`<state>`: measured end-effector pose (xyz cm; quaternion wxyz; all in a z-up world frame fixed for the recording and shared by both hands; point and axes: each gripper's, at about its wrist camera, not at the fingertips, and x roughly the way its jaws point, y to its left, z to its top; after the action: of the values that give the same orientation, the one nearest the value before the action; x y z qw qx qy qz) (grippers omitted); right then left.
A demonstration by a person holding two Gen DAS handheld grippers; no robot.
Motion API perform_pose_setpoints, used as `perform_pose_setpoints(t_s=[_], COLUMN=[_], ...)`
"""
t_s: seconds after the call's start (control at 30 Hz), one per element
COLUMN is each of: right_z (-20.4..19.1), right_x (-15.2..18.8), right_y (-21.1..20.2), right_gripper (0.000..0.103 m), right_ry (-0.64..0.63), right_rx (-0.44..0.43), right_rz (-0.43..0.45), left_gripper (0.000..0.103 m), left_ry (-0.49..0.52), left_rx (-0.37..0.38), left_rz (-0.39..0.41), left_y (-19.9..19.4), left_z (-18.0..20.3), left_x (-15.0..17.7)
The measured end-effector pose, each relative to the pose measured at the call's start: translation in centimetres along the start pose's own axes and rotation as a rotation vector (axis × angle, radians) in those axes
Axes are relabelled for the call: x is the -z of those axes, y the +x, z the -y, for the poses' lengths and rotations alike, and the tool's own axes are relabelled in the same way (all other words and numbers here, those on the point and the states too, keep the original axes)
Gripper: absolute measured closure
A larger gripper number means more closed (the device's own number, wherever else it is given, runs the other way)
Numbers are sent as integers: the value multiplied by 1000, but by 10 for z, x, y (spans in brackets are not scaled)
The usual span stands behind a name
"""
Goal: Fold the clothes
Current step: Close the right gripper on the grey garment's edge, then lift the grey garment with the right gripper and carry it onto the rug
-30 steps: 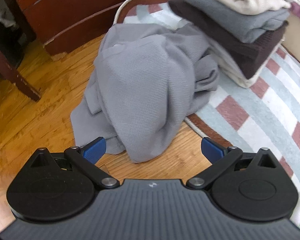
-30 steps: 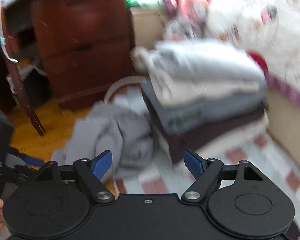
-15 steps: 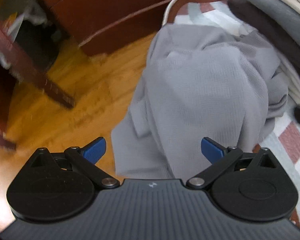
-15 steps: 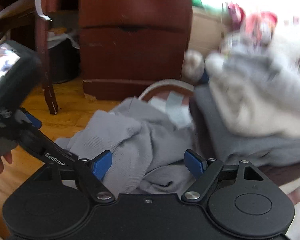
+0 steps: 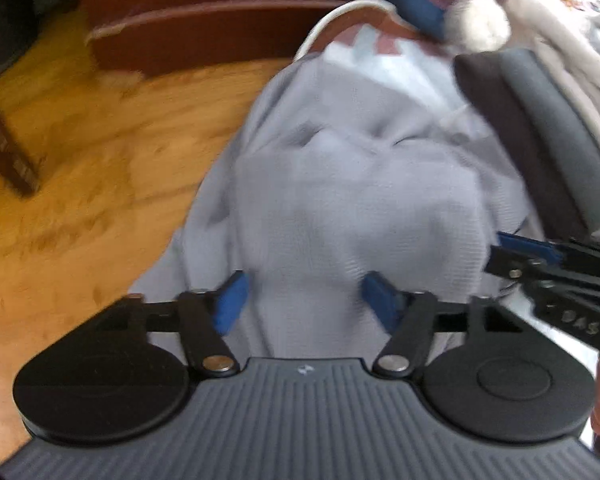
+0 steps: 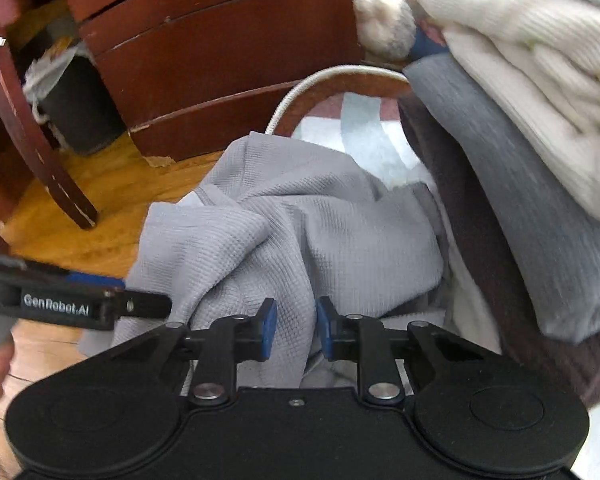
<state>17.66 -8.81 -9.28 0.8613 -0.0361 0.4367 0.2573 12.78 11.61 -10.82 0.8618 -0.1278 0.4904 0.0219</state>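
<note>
A crumpled grey waffle-knit garment [image 5: 352, 200] lies heaped half on the wood floor, half on a checked rug; it also shows in the right wrist view [image 6: 284, 232]. My left gripper [image 5: 304, 300] is open, its blue pads on either side of the near fold of the cloth. My right gripper [image 6: 296, 328] has its pads nearly closed on a raised ridge of the garment at its near edge. The right gripper's fingers [image 5: 540, 256] show at the garment's right side, and the left gripper's finger [image 6: 88, 304] shows at its left side.
A stack of folded clothes [image 6: 520, 140], cream over grey over dark brown, stands right of the garment on the checked rug [image 6: 360, 128]. A dark wooden dresser [image 6: 220, 40] stands behind. A chair leg [image 6: 40, 140] and a bin [image 6: 72, 108] are at the left.
Both grippers moved down and in onto the grey garment. The right gripper's jaws closed from wide open to a narrow pinch on a fold; the left gripper's jaws narrowed somewhat.
</note>
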Motion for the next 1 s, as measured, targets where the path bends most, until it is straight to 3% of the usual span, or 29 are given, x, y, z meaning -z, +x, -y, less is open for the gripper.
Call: perform_pose_setpoints(t_s=[0.07, 0.17, 0.2, 0.23, 0.33, 0.4, 0.47, 0.53, 0.63, 0.73, 0.83, 0.93, 1.0], right_z=[-1, 0, 1, 2, 9, 16, 25, 33, 33, 24, 18, 22, 22], right_x=[-3, -6, -7, -6, -2, 3, 12, 21, 32, 38, 39, 45, 46], right_y=[4, 9, 11, 14, 30, 38, 40, 38, 32, 10, -31, -82, -115], right_gripper=[76, 45, 32, 26, 20, 20, 42, 66, 88, 90, 90, 91, 91], right_ry=[0, 5, 5, 8, 61, 164, 320, 468, 537, 566, 550, 508, 437], right_rx=[57, 166, 199, 215, 203, 133, -4, -137, -241, -356, -366, -341, -305], right_rz=[35, 93, 107, 106, 51, 7, -8, -11, -28, -8, 64, 125, 135], left_gripper=[43, 41, 40, 40, 38, 35, 35, 38, 46, 47, 47, 47, 46], left_ry=[60, 55, 16, -33, -181, -279, -395, -546, -681, -672, -634, -504, -368], left_rx=[-49, -55, -34, -5, 81, 139, 233, 420, 657, 810, 942, 1051, 1065], left_rz=[49, 107, 108, 99, 72, 54, 20, -46, -93, -115, -124, -116, -89], left_y=[0, 0, 2, 5, 14, 21, 31, 50, 67, 69, 60, 33, 9], left_z=[9, 4, -3, -13, -42, -61, -79, -95, -100, -84, -63, -29, -4], left_x=[-1, -4, -4, -4, -4, -4, -2, 6, 15, 13, 10, 5, 4])
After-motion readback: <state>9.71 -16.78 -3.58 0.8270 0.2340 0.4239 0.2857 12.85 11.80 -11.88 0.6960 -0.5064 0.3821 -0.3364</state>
